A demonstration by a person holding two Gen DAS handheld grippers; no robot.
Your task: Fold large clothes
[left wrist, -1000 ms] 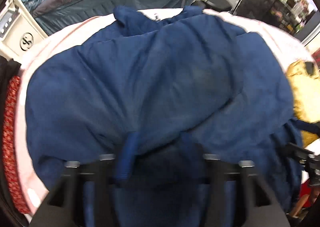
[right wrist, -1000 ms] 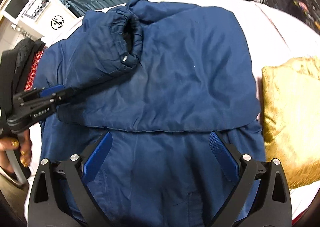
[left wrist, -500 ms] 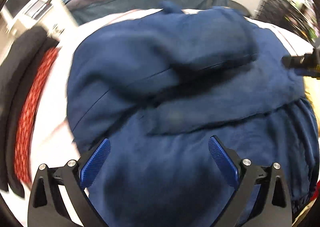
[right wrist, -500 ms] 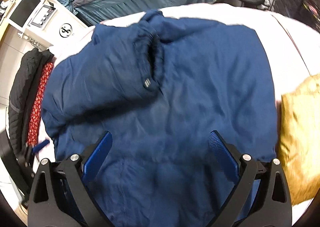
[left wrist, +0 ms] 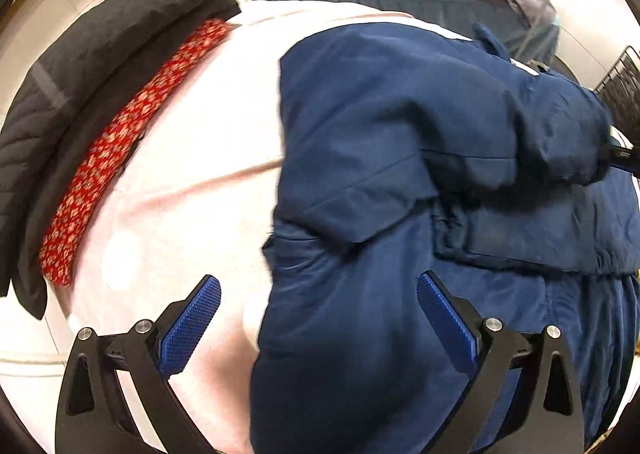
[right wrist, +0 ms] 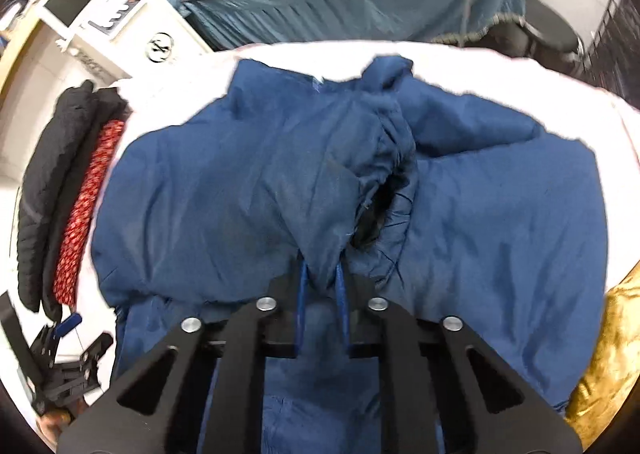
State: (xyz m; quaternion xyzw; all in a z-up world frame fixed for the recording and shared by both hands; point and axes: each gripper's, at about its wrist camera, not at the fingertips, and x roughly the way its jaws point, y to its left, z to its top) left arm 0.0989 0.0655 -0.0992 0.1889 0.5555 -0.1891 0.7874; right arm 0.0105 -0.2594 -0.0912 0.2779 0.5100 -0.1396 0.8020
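Since the earlier frame, the right gripper (right wrist: 322,278) has closed on a fold of the blue jacket (right wrist: 248,190) beside its sleeve cuff (right wrist: 384,210). The left gripper (left wrist: 318,314) stands spread and empty over the jacket's left edge. The jacket lies on the white-covered counter (left wrist: 192,158).

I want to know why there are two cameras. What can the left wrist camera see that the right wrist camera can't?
Only the left wrist camera shows the left tool up close, open with nothing between its pads, above the blue jacket's edge.

Only the right wrist camera shows the right tool shut on a pinch of the sleeve near the cuff, a gold cushion, and a white cabinet.

Both show the blue jacket on the white bed cover, the black coat and the red patterned cloth.
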